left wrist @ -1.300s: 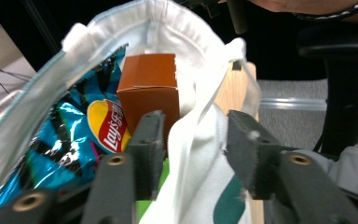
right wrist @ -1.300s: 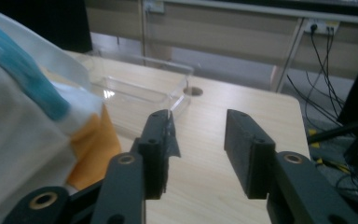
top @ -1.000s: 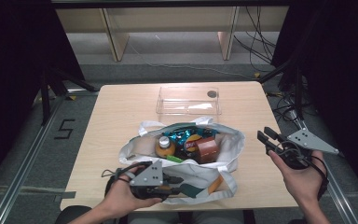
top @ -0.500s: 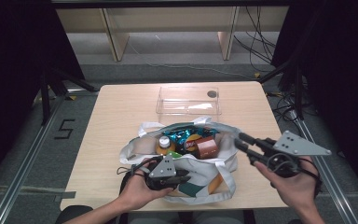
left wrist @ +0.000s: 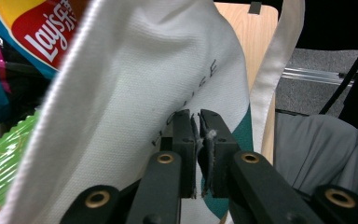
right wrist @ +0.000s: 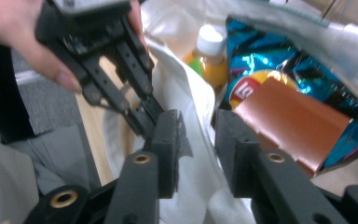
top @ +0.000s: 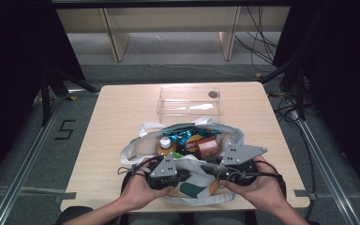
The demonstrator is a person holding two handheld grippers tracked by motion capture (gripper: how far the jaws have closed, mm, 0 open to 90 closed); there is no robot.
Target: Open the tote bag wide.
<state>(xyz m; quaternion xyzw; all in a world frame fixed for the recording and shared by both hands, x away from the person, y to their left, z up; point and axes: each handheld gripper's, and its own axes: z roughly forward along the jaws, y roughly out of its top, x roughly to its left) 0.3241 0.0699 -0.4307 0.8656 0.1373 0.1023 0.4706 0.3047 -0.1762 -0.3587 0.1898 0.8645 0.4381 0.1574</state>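
Note:
A white tote bag [top: 140, 147] lies open on the table with a white-capped bottle [top: 165, 144], a teal Lay's chip bag [top: 187, 138] and a brown box [top: 207, 146] inside. My left gripper [top: 190, 174] sits at the bag's near rim. Its jaws have just closed and are shut [left wrist: 198, 128] on the white bag cloth [left wrist: 135, 84]. Close beside it on the right, my right gripper [top: 212, 169] straddles the same rim. Its jaws [right wrist: 199, 119] have been closing but stand apart, with bag cloth [right wrist: 186, 93] loose between them. The left gripper [right wrist: 144, 100] pinches the cloth just ahead.
A clear plastic box [top: 190, 101] stands empty at the back of the wooden table [top: 122, 108]. A green packet [left wrist: 4, 158] lies in the bag beside the chips. The person's lap is just below the table's near edge.
My right gripper has swept left from the table's right edge to the bag's near rim. The left gripper has stayed at the rim and pinched the cloth.

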